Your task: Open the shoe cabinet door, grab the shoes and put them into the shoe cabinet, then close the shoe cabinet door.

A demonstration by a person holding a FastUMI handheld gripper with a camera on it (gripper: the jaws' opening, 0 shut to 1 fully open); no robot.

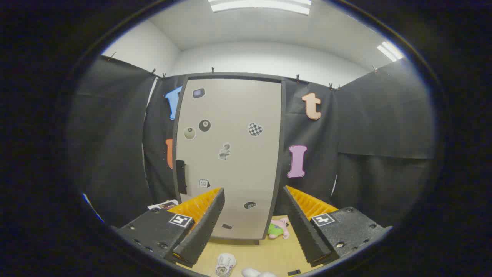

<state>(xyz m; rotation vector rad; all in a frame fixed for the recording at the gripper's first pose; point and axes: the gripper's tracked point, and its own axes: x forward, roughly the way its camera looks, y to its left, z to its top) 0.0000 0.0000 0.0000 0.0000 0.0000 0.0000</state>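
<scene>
The shoe cabinet (230,154) stands upright straight ahead, a tall pale door with dark edges and several stickers, closed. A dark handle (181,176) sits on its left edge, beyond my left finger. Two white shoes lie on the wooden floor close below me: one (225,264) between the fingers and part of another (255,272) just right of it. My gripper (251,225) is open and holds nothing, raised in front of the door's lower part.
A small pink and green plush toy (279,228) lies on the floor at the cabinet's right foot, by my right finger. A printed sheet (164,205) lies on the floor left of the cabinet. Black cloth walls close in both sides.
</scene>
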